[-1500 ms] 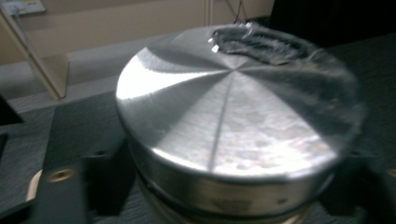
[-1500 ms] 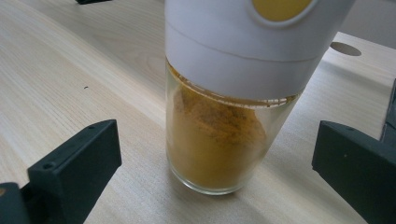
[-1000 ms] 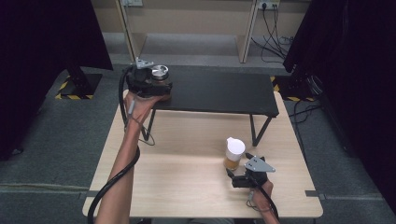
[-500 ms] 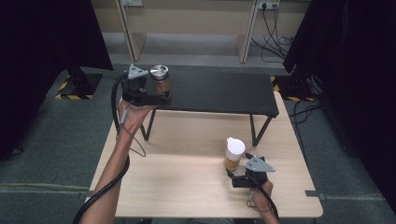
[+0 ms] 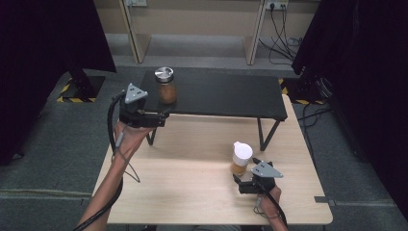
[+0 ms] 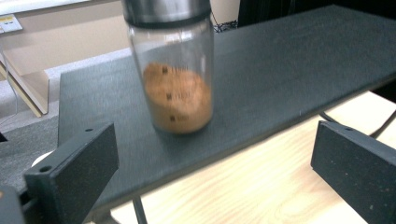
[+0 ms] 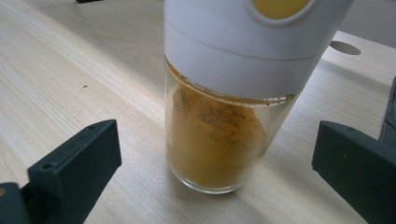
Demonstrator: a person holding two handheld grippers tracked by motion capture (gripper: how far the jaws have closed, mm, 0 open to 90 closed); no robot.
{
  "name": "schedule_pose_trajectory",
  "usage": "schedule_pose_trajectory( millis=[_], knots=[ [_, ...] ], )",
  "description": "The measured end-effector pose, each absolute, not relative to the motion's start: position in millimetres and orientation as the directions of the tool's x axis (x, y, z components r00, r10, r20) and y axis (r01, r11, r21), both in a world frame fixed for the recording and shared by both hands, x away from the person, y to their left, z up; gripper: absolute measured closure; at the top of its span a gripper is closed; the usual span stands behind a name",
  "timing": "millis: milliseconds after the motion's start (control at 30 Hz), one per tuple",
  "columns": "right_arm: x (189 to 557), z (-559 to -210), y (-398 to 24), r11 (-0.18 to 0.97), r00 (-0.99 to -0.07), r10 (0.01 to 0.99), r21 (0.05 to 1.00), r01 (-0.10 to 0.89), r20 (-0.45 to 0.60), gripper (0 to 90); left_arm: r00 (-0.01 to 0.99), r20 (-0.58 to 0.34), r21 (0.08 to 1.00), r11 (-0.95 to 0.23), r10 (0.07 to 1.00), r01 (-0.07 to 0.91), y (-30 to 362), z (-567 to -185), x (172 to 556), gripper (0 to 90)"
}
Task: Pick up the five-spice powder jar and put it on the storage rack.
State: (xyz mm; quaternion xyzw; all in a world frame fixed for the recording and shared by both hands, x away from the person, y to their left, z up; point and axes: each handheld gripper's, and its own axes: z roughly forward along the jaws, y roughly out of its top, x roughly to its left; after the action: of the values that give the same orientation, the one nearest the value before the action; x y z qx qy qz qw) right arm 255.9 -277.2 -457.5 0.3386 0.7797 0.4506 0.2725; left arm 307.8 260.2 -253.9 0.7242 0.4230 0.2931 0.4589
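Observation:
A glass jar (image 5: pixel 166 87) with a metal lid and brown powder stands upright near the left end of the black raised shelf (image 5: pixel 226 96). My left gripper (image 5: pixel 155 117) hovers open just in front of the shelf's edge, a short way from the jar (image 6: pixel 176 88), with nothing between its jaws. At the front right of the wooden table (image 5: pixel 183 183) stands a white-capped glass jar (image 5: pixel 240 160) of yellow powder. My right gripper (image 5: pixel 243 176) is open right behind it, and in the right gripper view its jaws flank the jar (image 7: pixel 219 140) without touching.
The shelf stands on thin black legs (image 5: pixel 262 134) over the table's far half. Grey carpet surrounds the table, dark curtains hang at both sides, and cables (image 5: pixel 284 19) lie on the floor at the back right.
My left gripper has drawn back and down from the metal-lidded jar, which stays standing on the shelf. The right gripper and its jar have not moved.

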Motion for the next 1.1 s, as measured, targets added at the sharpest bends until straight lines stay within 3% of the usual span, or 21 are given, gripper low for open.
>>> schedule_pose_trajectory(
  millis=[333, 1100],
  knots=[
    [255.7, -457.4, -276.7, 0.366, -0.621, 0.775, 0.887, 0.283, -0.121, 1.2, 0.522, -0.013, 0.923, -0.19, 0.853, 0.334, 278.4, -292.3, 282.5, 0.0],
    [255.6, -457.3, -275.9, 0.368, -0.619, 0.775, 0.886, 0.283, -0.124, 1.2, 0.571, 0.082, 0.914, -0.289, 0.817, 0.283, 272.5, -400.6, 253.6, 0.0]
  ],
)
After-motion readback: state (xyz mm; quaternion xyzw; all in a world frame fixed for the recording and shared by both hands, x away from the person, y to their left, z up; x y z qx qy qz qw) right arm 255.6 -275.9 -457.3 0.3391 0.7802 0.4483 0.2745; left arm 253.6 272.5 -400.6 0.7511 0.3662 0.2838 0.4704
